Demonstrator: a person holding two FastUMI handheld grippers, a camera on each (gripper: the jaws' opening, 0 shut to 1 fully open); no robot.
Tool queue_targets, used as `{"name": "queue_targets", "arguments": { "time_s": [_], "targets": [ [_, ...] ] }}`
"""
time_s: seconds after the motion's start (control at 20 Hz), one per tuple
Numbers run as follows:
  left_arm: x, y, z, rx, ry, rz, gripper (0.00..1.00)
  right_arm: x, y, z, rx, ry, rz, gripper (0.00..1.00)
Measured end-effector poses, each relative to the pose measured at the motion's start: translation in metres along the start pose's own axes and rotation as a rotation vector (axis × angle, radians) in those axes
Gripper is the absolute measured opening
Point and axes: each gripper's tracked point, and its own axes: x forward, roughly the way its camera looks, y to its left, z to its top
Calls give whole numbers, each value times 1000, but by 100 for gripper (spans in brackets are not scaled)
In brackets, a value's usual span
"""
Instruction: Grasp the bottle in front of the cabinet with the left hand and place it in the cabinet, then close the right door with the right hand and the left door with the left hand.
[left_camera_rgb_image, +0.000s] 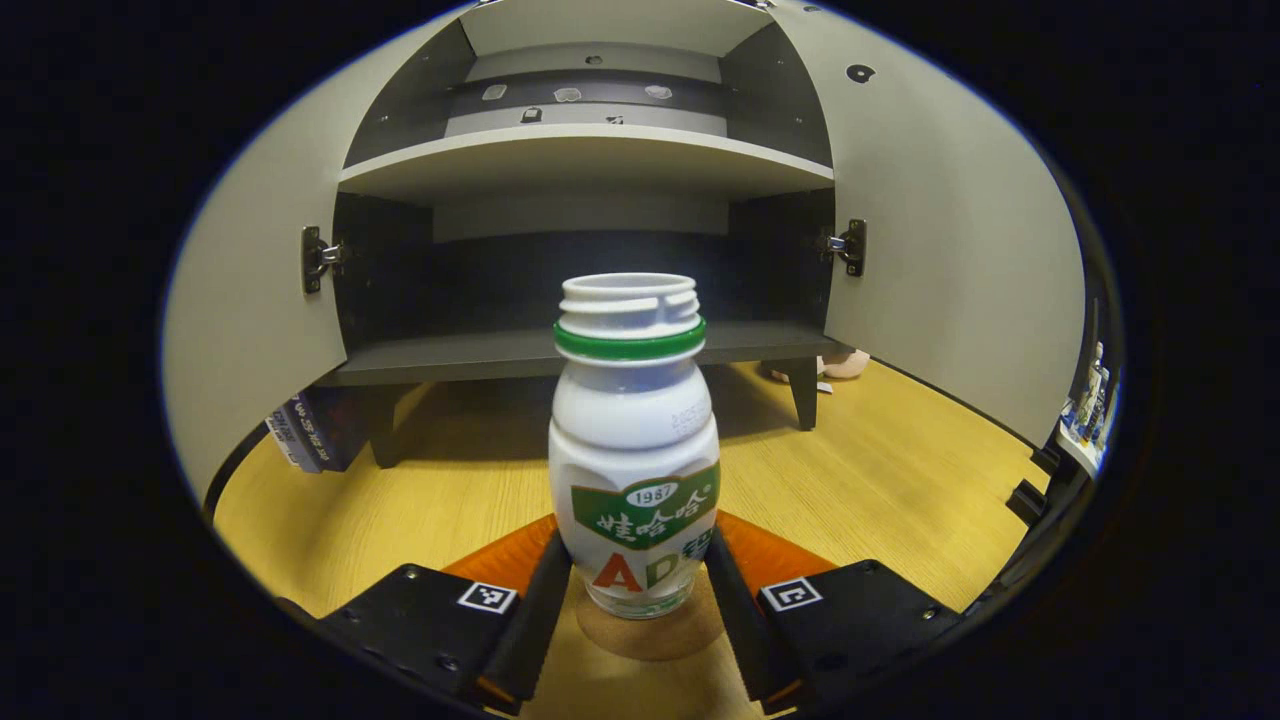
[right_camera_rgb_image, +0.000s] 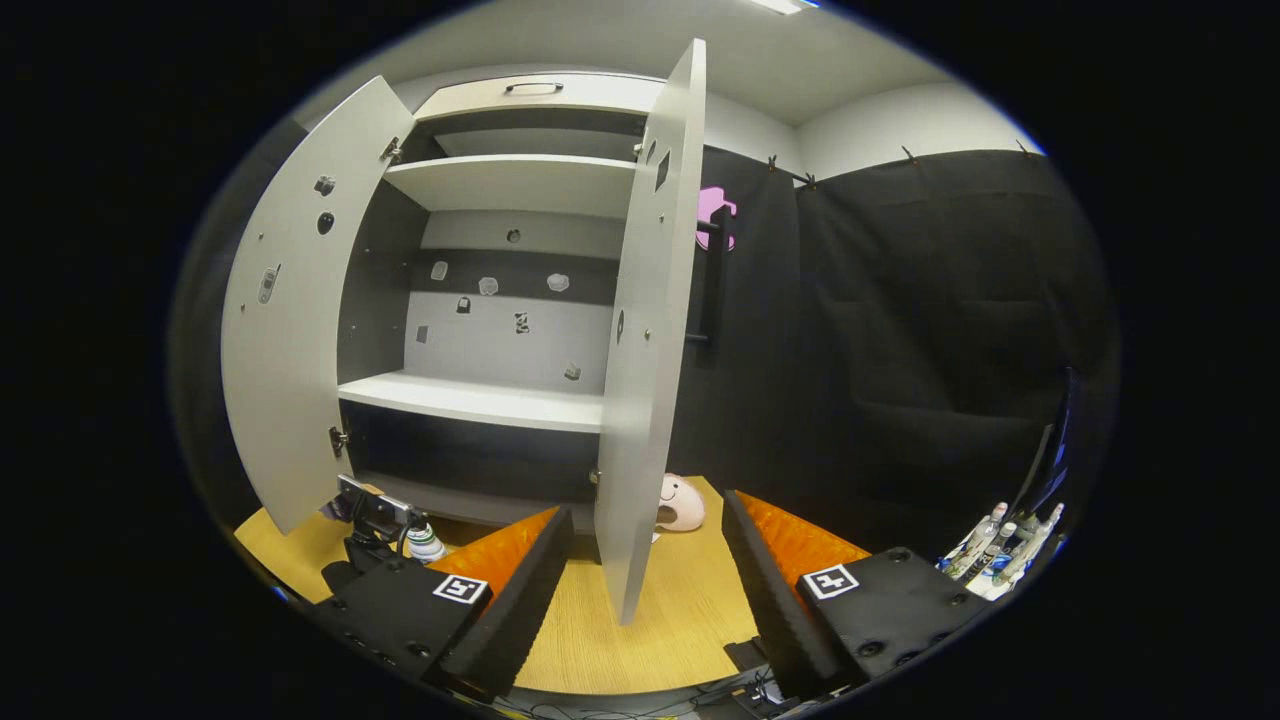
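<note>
Left gripper (left_camera_rgb_image: 640, 590) right at the bottle (left_camera_rgb_image: 634, 450) now, one finger (left_camera_rgb_image: 535, 610) on each side of its base, both pressed against the lower wall, so it has a grip. The bottle stands upright on a small round cork coaster (left_camera_rgb_image: 655, 632) on the wooden table (left_camera_rgb_image: 880, 480), capless, green ring around the neck, white body with a green label. It sits in front of the cabinet (left_camera_rgb_image: 590, 160), not inside yet.

Beyond the bottle, the cabinet's bottom compartment gapes dark and open, a pale shelf (left_camera_rgb_image: 585, 160) above it, and small stickers dotted along the back panel higher up. Both doors swung wide: the left door (left_camera_rgb_image: 260, 300) and the right door (left_camera_rgb_image: 950, 260) flaring out to either side, hinges showing at their inner edges. Under the cabinet's right leg, something pink and soft lies on the table.

Over to the right gripper (right_camera_rgb_image: 645, 590): jaws spread wide apart, nothing held between them. The edge of the open right door (right_camera_rgb_image: 645, 350) hangs just ahead, in the gap between its fingers but touching neither. Down to the left in the right gripper view, the left gripper (right_camera_rgb_image: 375, 515) sits low at the table with the bottle (right_camera_rgb_image: 425, 545) peeking out beside it. Farther back, the pink soft toy (right_camera_rgb_image: 680, 503) by the door's foot, and a cluster of small bottles (right_camera_rgb_image: 1000, 545) far right.
</note>
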Motion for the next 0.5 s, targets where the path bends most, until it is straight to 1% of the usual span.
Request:
{"name": "queue_targets", "arguments": {
  "time_s": [0.1, 0.2, 0.35, 0.5],
  "targets": [
    [-5, 2, 4, -2, -2, 0, 74, 2, 3, 0, 4, -1, 8, 98],
    [-12, 7, 16, 6, -15, 20, 74, 2, 8, 2, 9, -6, 19, 98],
    [-25, 10, 36, -1, -30, 21, 74, 0, 17, 1, 14, -6, 42, 98],
    [-39, 17, 57, 38, -35, 22, 74, -4, 24, 3, 22, -12, 66, 98]
  ]
}}
